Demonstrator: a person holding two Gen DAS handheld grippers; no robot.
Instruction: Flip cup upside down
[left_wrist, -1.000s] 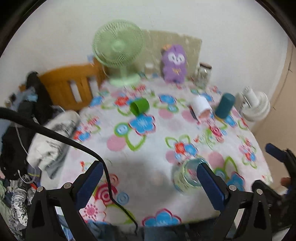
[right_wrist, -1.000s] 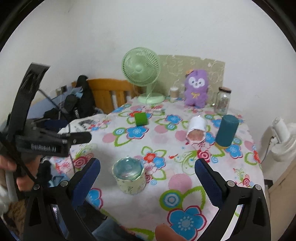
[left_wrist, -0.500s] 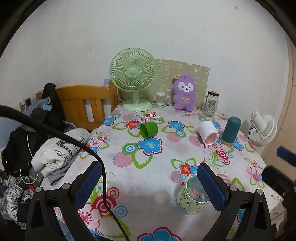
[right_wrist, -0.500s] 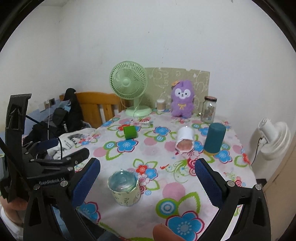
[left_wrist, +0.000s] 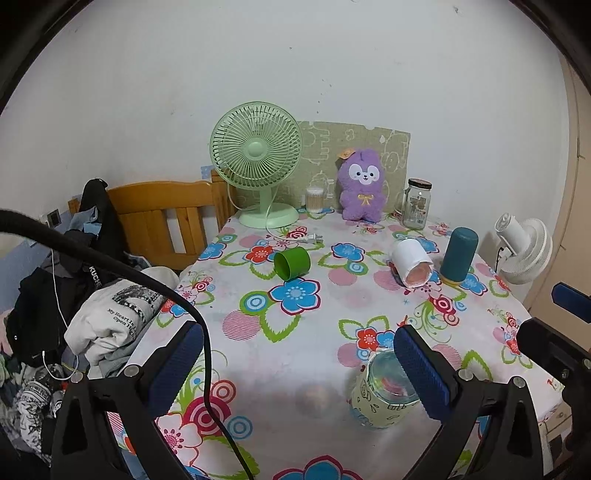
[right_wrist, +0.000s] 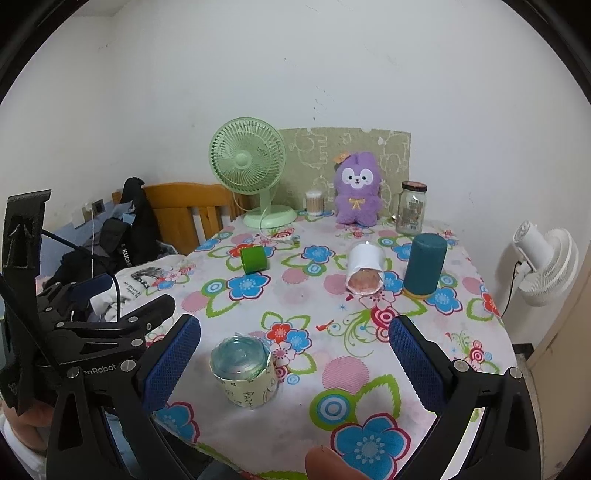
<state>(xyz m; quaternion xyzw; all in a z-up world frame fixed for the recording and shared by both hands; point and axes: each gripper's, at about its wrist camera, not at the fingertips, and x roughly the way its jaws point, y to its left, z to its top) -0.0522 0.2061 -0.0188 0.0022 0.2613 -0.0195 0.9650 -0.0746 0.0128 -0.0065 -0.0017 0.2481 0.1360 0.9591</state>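
Observation:
A glass cup with a pale green printed sleeve (left_wrist: 384, 395) (right_wrist: 244, 373) stands near the table's front edge. A green cup (left_wrist: 292, 263) (right_wrist: 254, 259) lies on its side farther back. A white cup with a pink inside (left_wrist: 410, 262) (right_wrist: 365, 269) lies on its side beside an upright teal cup (left_wrist: 459, 255) (right_wrist: 424, 264). My left gripper (left_wrist: 299, 369) is open and empty above the front edge, left of the glass cup. My right gripper (right_wrist: 295, 365) is open and empty, with the glass cup between its fingers but farther out.
A green desk fan (left_wrist: 256, 162), a purple plush toy (left_wrist: 362, 184), a glass jar (left_wrist: 417, 203) and a small cotton-swab jar (left_wrist: 314, 199) stand at the back. A wooden chair (left_wrist: 166, 221) with clothes is left. A white fan (left_wrist: 524, 249) is right.
Both grippers have lifted and levelled out, so the views now look across the table. The left view has steadied from a tilted, blurred look. The cups have not moved.

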